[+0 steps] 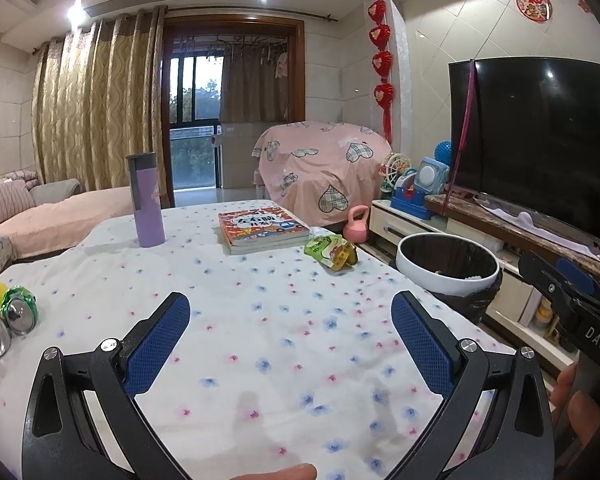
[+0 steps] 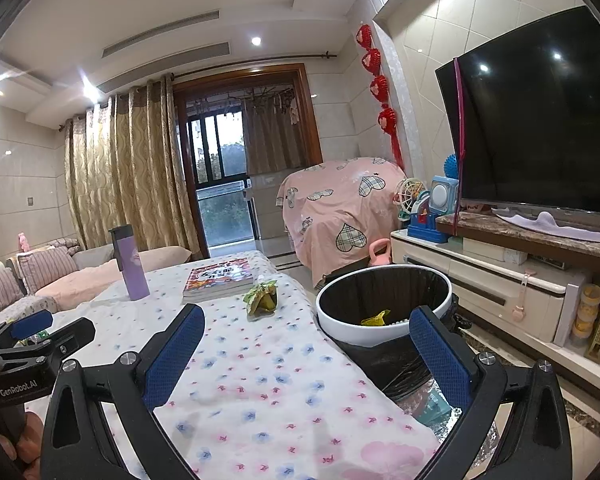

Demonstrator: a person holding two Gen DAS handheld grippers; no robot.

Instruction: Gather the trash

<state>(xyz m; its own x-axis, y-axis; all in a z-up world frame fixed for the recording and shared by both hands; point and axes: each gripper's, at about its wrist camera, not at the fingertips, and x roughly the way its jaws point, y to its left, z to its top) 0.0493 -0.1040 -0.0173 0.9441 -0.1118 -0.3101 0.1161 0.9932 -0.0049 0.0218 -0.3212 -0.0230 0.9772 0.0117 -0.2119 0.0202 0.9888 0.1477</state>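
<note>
Beside table: white-rimmed black-lined bin (image 2: 380,330) holds one yellow scrap (image 2: 374,317) | crumpled green wrapper (image 1: 331,251), crushed cans (image 1: 18,310) remain | left gripper (image 1: 290,344), right gripper (image 2: 308,356) agape, empty

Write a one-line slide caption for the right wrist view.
Open right gripper hovers between the floral-clothed table and the white-rimmed, black-lined trash bin, with a crumpled green-yellow wrapper left on the cloth.
</note>
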